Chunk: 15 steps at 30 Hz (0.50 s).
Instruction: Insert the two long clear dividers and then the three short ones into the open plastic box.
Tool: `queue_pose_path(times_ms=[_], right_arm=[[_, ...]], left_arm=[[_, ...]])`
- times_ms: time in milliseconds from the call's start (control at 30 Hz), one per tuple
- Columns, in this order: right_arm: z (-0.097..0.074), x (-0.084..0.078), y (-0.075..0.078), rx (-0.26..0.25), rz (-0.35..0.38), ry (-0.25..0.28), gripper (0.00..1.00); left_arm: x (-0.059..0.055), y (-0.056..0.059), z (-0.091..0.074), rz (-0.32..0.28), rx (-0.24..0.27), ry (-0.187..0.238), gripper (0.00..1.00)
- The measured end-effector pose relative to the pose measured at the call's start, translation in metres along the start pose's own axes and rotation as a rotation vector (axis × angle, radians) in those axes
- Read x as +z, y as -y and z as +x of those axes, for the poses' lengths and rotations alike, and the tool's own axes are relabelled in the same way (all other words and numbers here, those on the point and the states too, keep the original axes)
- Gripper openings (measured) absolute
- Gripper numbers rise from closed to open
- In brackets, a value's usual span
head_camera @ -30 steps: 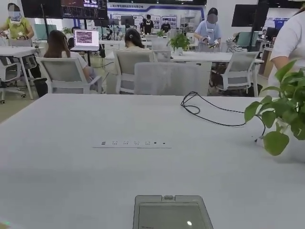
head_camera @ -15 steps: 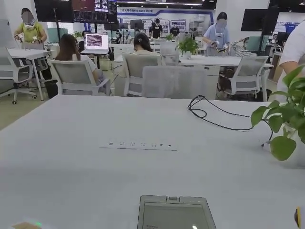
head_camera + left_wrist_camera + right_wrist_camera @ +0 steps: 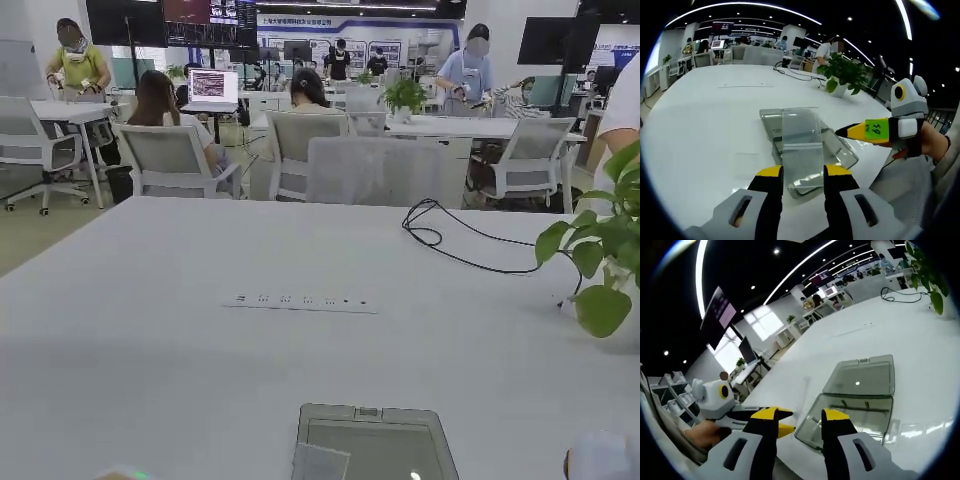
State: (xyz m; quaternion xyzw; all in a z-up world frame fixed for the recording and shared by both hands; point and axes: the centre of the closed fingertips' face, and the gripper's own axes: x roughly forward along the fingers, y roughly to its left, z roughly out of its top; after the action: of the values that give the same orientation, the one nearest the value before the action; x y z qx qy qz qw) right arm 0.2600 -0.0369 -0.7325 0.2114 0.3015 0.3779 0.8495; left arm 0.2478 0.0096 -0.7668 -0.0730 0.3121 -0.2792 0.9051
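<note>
In the left gripper view my left gripper is shut on a clear divider, which stands upright over the open clear plastic box. The right gripper's yellow finger reaches in from the right, next to the divider. My right gripper is open with nothing between its jaws, just in front of the box base; the flat lid lies beyond. The left gripper sits to its left. In the head view the lid and the divider's top edge show at the bottom.
A potted plant stands at the right of the white table, with a black cable behind it. A socket strip is set into the table's middle. Chairs and seated people are beyond the far edge.
The head camera has shifted a little. The clear divider's top edge has risen into the bottom of the head view, and a pale part of a gripper has come in at the lower right.
</note>
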Motion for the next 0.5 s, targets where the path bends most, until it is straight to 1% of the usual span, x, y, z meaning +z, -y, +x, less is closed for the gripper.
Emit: queue_pose_path(times_ms=[33,100,233,333,433,500], right_arm=[[0.001,-0.002,0.000,0.000,0.015,-0.002,0.33],[0.004,-0.004,-0.001,0.000,0.033,0.013,0.31],[0.008,-0.009,-0.001,-0.008,0.046,0.025,0.28],[0.010,-0.009,-0.002,-0.011,0.066,0.049,0.25],[0.010,-0.008,-0.003,-0.012,0.075,0.061,0.23],[0.010,-0.006,-0.001,-0.020,0.087,0.080,0.20]], left_arm=[[0.000,0.002,0.000,0.001,-0.007,0.001,0.30],[0.001,0.007,0.001,0.000,-0.016,0.005,0.30],[0.003,0.018,0.001,-0.021,-0.039,0.017,0.30],[0.003,0.025,0.002,-0.025,-0.053,0.019,0.30],[0.003,0.029,0.001,-0.028,-0.061,0.020,0.30],[0.003,0.031,0.001,-0.032,-0.066,0.022,0.30]])
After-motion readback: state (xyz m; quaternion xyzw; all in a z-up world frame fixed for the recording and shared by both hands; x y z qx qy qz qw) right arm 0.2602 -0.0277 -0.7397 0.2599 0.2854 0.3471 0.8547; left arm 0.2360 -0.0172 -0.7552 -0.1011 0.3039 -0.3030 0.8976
